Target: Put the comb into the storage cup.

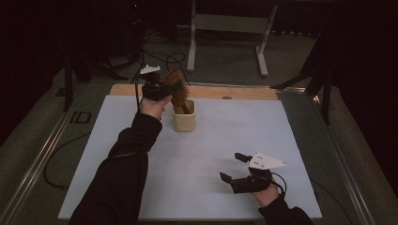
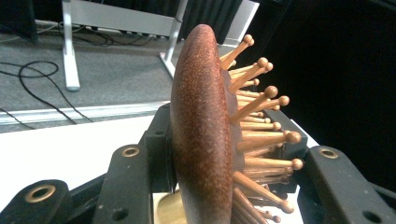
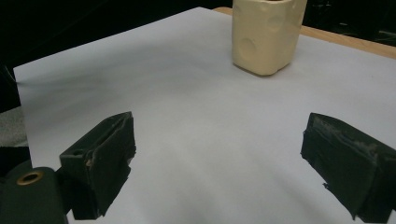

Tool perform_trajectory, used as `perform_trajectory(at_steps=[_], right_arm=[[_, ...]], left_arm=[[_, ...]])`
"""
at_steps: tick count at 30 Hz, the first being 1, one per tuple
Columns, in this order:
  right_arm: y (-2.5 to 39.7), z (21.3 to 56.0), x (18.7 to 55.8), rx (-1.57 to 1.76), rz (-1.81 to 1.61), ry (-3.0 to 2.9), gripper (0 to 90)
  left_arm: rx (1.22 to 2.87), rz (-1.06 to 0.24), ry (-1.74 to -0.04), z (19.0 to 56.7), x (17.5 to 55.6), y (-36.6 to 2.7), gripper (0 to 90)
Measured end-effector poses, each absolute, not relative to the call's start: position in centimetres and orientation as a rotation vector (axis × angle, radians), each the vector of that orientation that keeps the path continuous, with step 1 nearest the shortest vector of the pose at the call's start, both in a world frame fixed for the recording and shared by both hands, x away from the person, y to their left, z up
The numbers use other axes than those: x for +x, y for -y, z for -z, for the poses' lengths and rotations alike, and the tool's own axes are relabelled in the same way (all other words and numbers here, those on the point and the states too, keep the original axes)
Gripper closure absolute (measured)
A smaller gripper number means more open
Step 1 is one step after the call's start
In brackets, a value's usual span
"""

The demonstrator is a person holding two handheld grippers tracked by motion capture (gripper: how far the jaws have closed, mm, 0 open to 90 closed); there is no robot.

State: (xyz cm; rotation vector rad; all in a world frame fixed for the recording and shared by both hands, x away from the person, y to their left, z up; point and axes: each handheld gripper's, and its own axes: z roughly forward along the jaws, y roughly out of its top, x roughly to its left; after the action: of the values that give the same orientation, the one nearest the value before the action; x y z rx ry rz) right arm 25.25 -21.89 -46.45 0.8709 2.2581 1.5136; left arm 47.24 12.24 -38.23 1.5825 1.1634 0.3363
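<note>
A wooden hairbrush [image 1: 176,86] with ball-tipped wooden bristles stands head-up in a cream cup [image 1: 184,118] at the back of the white table sheet. My left gripper [image 1: 157,89] is shut on the brush head [image 2: 203,130], its jaws pressing the brown back and the bristle side just above the cup. In the left gripper view the brush stands edge-on between the jaws. My right gripper [image 1: 234,168] rests low at the front right of the sheet, open with nothing between its fingers [image 3: 100,158]. From there the cream cup [image 3: 266,35] stands far ahead.
The white sheet [image 1: 211,154] covers most of the table, with a wooden strip [image 1: 244,93] bare along the back edge. Behind the table a white metal frame [image 1: 225,28] and several cables [image 1: 159,58] lie on the grey floor.
</note>
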Motion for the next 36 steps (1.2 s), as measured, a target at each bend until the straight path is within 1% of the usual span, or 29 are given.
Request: perform_trajectory(at_steps=[12, 22, 27, 36], right_arm=[[21.9, 46.5, 25.3, 0.879, -1.513, -2.261, 9.4], [21.9, 46.5, 25.3, 0.880, -1.511, -2.267, 9.4], [21.9, 46.5, 25.3, 0.881, -1.509, -2.268, 9.4], [21.9, 46.5, 25.3, 0.885, -1.516, -2.270, 9.4]], left_arm=[[1.562, -0.287, -1.192, 39.4, 47.7, -13.0, 54.1], [1.578, -0.249, -1.185, 40.0, 48.2, -13.5, 52.4], [1.584, -0.251, -1.187, 40.0, 48.2, -13.7, 49.6], [1.641, -0.304, -1.205, 39.7, 48.3, -13.3, 41.7]])
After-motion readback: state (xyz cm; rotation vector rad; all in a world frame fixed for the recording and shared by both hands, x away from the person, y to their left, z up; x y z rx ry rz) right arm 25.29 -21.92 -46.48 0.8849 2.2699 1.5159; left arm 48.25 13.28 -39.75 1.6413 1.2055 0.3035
